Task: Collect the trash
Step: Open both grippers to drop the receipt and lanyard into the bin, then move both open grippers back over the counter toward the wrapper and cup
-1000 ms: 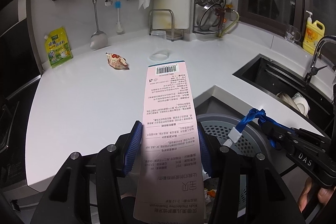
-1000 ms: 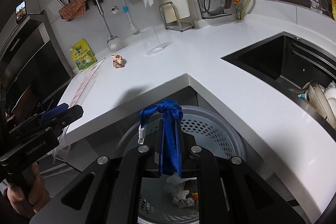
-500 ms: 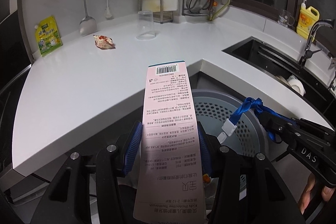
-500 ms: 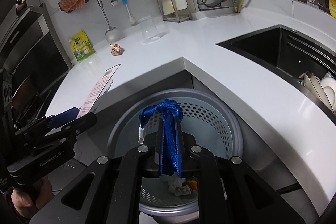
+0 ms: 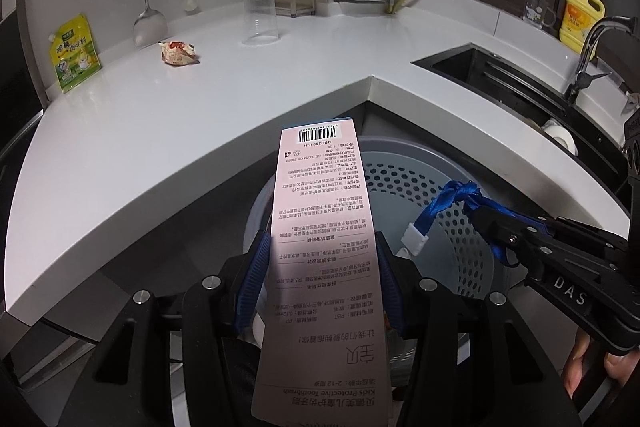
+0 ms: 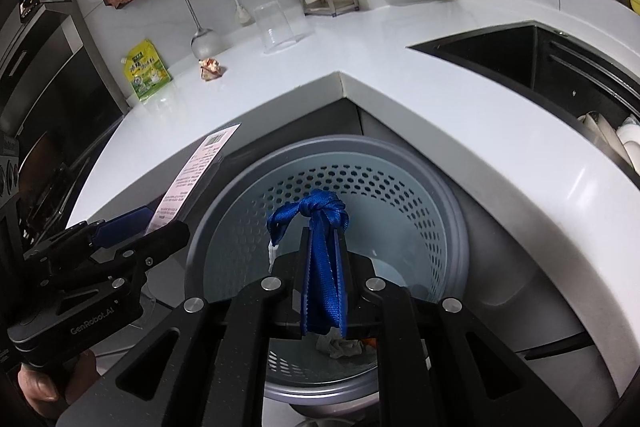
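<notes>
Both claws, left (image 5: 320,267) and right (image 6: 324,267), have dipped bin-ward (image 6: 440,203).

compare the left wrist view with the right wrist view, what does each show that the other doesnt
Only the left wrist view shows the yellow dish soap bottle and the faucet.

Only the right wrist view shows crumpled paper at the bottom of the trash bin.

Both show the pink toothbrush package in the left gripper, the blue strap in the right gripper, and the crumpled wrapper.
</notes>
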A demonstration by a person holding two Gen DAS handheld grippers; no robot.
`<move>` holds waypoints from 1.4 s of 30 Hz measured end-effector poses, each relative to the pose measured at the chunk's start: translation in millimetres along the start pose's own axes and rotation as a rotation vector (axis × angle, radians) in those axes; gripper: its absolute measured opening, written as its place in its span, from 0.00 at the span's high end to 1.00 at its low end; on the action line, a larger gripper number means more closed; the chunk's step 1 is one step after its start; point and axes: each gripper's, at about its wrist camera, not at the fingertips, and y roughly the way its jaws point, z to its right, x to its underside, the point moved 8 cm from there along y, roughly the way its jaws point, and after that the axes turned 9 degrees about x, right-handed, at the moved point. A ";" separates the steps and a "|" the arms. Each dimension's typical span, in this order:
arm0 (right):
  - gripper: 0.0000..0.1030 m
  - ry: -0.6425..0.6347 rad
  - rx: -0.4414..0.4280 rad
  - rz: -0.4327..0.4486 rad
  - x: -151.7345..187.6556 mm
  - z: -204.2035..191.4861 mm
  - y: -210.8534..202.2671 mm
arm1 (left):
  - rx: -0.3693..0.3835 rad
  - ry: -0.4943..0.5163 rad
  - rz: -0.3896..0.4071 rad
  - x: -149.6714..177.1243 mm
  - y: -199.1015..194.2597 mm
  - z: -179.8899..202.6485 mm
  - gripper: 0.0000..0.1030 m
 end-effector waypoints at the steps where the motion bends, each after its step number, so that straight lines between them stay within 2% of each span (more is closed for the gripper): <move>1: 0.90 -0.002 0.001 -0.004 0.3 -0.5 1.2 | 0.000 0.000 -0.003 1.1 0.6 -0.1 0.51; 16: 0.88 -0.014 0.007 -0.029 1.7 -3.4 7.2 | 0.003 -0.017 -0.019 5.3 2.1 -6.1 0.48; 19: 0.84 -0.010 0.010 -0.026 1.2 -2.4 6.1 | 0.001 -0.025 -0.016 5.6 1.6 -8.2 0.41; 23: 0.61 0.006 0.019 -0.008 -0.8 1.5 2.8 | -0.003 -0.030 -0.009 4.5 0.8 -9.2 0.31; 42: 0.52 0.026 0.008 0.018 -4.3 1.7 -3.4 | -0.025 -0.062 0.030 -1.7 -10.0 -22.4 0.23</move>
